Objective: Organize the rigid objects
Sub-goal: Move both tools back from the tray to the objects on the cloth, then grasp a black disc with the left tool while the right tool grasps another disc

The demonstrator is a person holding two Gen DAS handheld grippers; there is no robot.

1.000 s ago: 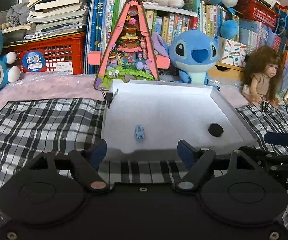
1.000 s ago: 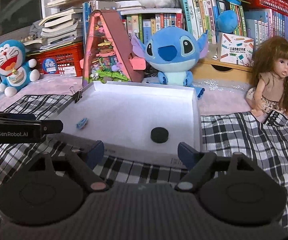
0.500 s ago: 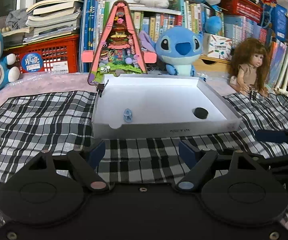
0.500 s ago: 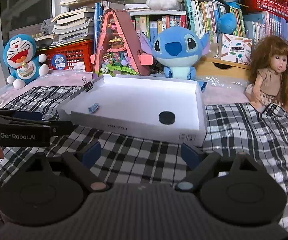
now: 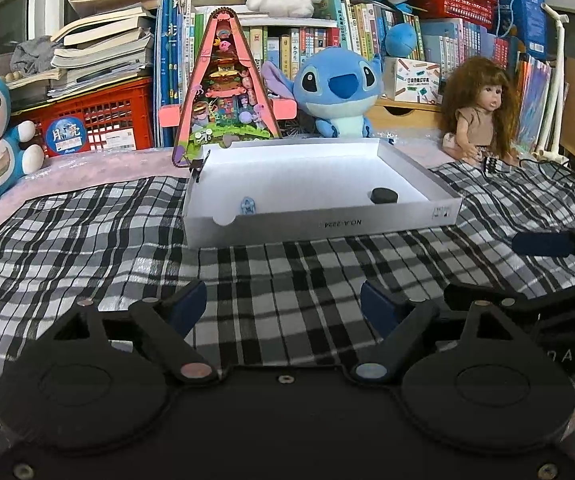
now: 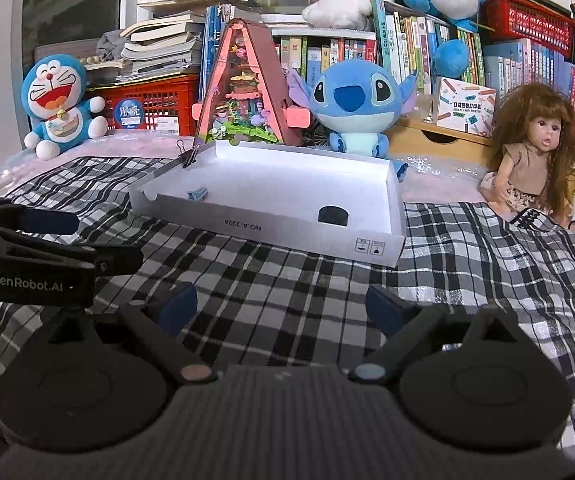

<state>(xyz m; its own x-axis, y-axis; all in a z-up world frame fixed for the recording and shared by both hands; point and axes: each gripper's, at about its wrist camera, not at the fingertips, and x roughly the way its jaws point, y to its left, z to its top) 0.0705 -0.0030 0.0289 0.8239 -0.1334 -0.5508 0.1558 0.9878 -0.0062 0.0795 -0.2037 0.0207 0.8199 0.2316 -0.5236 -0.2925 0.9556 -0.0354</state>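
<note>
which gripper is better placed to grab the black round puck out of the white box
Right, probably. The black round puck sits at the white cardboard box's right end, nearer the right gripper. Both grippers are empty, their jaws opening; the left gripper faces the box's left end.

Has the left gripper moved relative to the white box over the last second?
Yes. The left gripper has backed away from the white box: its fingertips were at the box's near wall, and now plaid cloth shows between them. Jaws opening, nothing between them.

A: The small pale-blue plastic piece in the shallow white cardboard tray is looking too tiny to identify.

B: Agreed. The tray's near wall is hiding the flat black round puck's base.
</note>
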